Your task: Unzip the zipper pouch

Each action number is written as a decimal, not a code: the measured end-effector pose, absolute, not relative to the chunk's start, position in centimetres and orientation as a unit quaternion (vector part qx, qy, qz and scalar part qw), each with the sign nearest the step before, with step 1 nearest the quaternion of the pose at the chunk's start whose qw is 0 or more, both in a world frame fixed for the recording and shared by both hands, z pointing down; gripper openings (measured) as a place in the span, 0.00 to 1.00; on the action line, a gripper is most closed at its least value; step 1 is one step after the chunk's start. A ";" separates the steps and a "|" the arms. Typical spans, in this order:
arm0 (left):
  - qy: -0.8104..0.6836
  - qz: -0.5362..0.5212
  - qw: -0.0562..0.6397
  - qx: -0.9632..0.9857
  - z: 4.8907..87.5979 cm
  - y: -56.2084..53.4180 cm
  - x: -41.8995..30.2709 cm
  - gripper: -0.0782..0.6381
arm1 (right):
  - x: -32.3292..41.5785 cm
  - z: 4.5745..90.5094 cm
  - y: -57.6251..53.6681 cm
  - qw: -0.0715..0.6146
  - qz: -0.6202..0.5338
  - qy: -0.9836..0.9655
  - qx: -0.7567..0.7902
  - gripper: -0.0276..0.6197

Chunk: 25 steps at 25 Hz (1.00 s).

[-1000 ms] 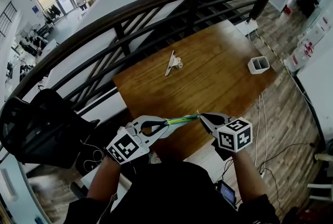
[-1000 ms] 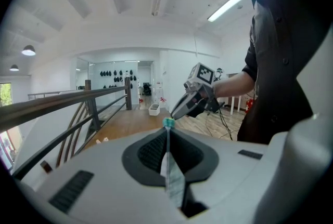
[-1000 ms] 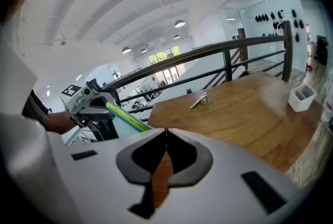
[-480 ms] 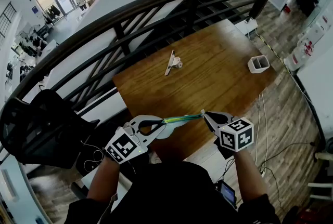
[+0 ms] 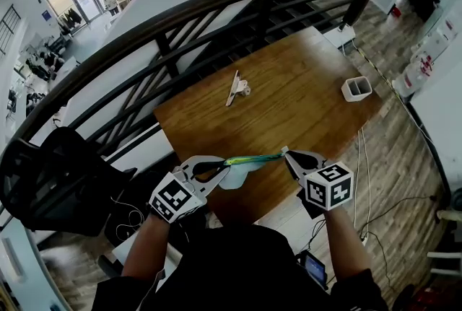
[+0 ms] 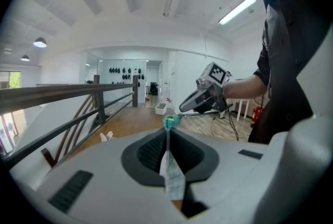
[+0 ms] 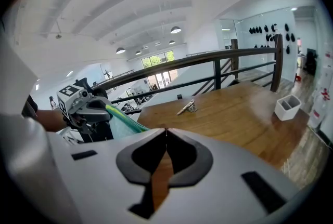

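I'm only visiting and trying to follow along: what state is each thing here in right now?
zipper pouch: held in the air, stretched between both grippers; zipped or unzipped, cannot tell.
left gripper: shut on the zipper pouch.
right gripper: shut, tips at the pouch's other end; actual grip too small to see.
white container: upright on the table.
small clip: lying on the table.

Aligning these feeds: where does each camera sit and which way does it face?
Head view: on the person's head, facing steeply down at the wooden table; shows both forearms, left gripper, right gripper, zipper pouch stretched between.
Left gripper view: on that gripper, looking along jaws closed on the pouch toward the right gripper; arm, torso at right.
Right gripper view: on that gripper, looking along closed jaws at the left gripper; forearm at left.
Shared: all three show pouch and table.
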<state>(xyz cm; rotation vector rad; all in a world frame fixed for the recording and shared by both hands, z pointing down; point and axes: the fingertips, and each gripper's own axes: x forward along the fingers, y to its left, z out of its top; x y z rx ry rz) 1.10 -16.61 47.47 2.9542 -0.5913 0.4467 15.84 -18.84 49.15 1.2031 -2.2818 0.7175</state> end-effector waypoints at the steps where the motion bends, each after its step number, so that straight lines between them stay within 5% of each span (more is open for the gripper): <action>1: -0.197 0.145 0.050 0.968 47.6 -17.0 1.3 0.15 | 16.0 49.0 -19.1 0.226 0.259 -0.829 0.441 0.04; 15: -0.240 0.147 0.130 0.951 52.2 -21.1 3.0 0.15 | 17.7 50.0 -22.0 0.226 0.231 -0.809 0.492 0.05; 18: -0.243 0.143 0.140 0.949 52.5 -21.5 3.3 0.26 | 18.3 50.9 -22.5 0.231 0.234 -0.798 0.504 0.05; 20: -0.246 0.137 0.138 0.950 52.0 -21.7 3.3 0.35 | 18.8 51.3 -22.8 0.231 0.232 -0.794 0.512 0.09; 23: -0.257 0.137 0.133 0.947 51.6 -22.1 2.5 0.35 | 19.3 51.2 -23.1 0.218 0.231 -0.792 0.521 0.24; 25: -0.267 0.135 0.137 0.944 51.7 -22.1 1.6 0.35 | 19.4 50.9 -23.1 0.209 0.228 -0.794 0.523 0.25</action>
